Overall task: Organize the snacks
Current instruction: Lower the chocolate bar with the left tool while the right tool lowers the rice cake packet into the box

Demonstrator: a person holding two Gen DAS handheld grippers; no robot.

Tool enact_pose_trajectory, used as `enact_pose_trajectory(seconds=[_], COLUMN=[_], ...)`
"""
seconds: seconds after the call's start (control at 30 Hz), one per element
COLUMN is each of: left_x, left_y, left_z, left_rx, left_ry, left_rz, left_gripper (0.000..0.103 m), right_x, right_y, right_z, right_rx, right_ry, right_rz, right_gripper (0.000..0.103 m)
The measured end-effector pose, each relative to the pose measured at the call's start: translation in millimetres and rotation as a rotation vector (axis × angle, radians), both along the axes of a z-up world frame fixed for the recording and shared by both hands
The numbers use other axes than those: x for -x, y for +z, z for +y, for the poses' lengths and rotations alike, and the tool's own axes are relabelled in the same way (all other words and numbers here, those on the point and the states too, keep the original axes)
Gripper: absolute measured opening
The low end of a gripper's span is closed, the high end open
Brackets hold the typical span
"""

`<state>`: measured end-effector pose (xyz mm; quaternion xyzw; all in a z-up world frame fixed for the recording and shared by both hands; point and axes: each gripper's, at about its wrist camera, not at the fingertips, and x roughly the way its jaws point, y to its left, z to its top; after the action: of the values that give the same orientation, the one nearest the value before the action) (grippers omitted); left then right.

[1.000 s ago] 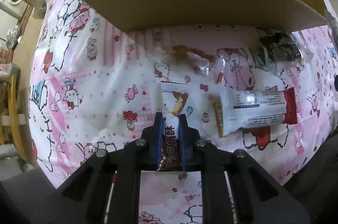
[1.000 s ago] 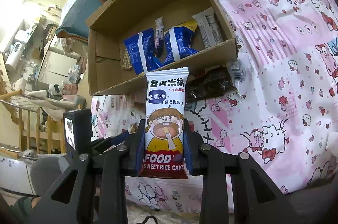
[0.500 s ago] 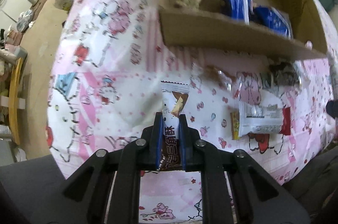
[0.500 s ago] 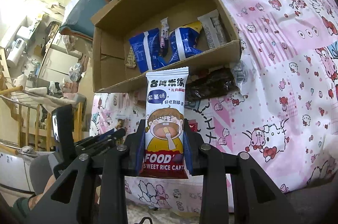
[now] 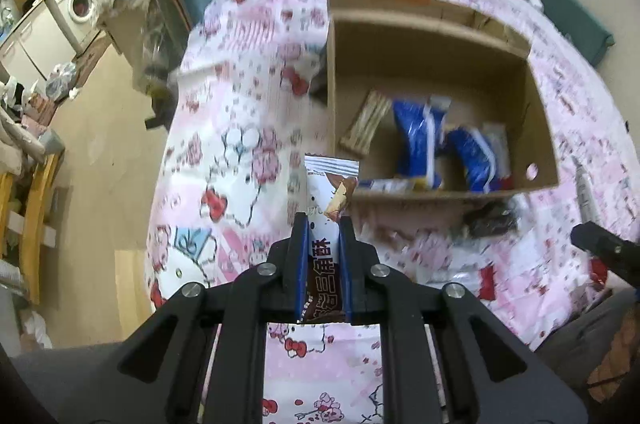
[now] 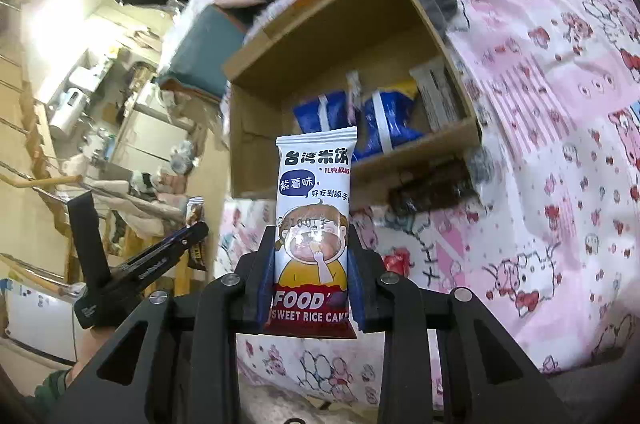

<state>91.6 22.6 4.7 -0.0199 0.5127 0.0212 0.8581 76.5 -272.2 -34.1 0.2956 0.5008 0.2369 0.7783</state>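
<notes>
My left gripper (image 5: 323, 224) is shut on a white-and-brown wafer snack pack (image 5: 329, 199), held up in the air before the open cardboard box (image 5: 436, 63). The box holds two blue packs (image 5: 416, 147), a tan biscuit bar (image 5: 366, 121) and other snacks. My right gripper (image 6: 313, 248) is shut on a white sweet rice cake pack (image 6: 314, 207), held upright in front of the same box (image 6: 332, 35). The left gripper (image 6: 168, 244) with its pack shows at the left of the right wrist view.
The box lies on a pink Hello Kitty bedsheet (image 6: 560, 103). A dark brown snack pack (image 6: 432, 187) lies on the sheet just before the box's front wall. A red-ended pack (image 5: 486, 280) lies nearer me. Folded bedding is piled behind the box.
My left gripper has risen and pulled back with the wafer pack, so the box's inside now shows from above. My right gripper has moved slightly closer to the box.
</notes>
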Motion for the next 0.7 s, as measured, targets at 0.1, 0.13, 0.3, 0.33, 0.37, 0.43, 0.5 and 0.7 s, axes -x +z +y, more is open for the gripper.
enact_pose_trajectory(seconds=[0.1, 0.13, 0.3, 0.33, 0.37, 0.43, 0.5, 0.7], left_x=[-10, -14, -31, -35, -38, -47, -55, -78], left_y=[17, 21, 40, 41, 42, 41, 39, 34], left_z=[-1, -3, -13, -17, -20, -26, -31, -45], left_rx=[0.018, 0.021, 0.025, 0.021, 0.017, 0.013, 0.016, 0.034], left_ry=[-0.001, -0.004, -0.031, -0.042, -0.049, -0.063, -0.071, -0.088], left_rz=[-0.043, -0.054, -0.114, -0.12, -0.123, -0.123, -0.12, -0.115], left_gripper=[0.011, 0.011, 0.011, 0.011, 0.011, 0.011, 0.011, 0.011], right_x=[-6, -8, -27, -30, -34, -43, -53, -77], right_y=[9, 11, 20, 20, 19, 17, 16, 11], right_z=[-5, -7, -15, -16, -17, -18, -21, -25], right_rx=[-0.022, -0.027, -0.029, -0.021, -0.014, -0.004, 0.005, 0.024], right_ry=[-0.019, -0.025, -0.06, -0.066, -0.069, -0.079, -0.087, -0.107], right_rz=[-0.038, -0.048, -0.095, -0.097, -0.097, -0.093, -0.09, -0.089], right_gripper=[0.032, 0.032, 0.032, 0.032, 0.032, 0.032, 0.032, 0.032])
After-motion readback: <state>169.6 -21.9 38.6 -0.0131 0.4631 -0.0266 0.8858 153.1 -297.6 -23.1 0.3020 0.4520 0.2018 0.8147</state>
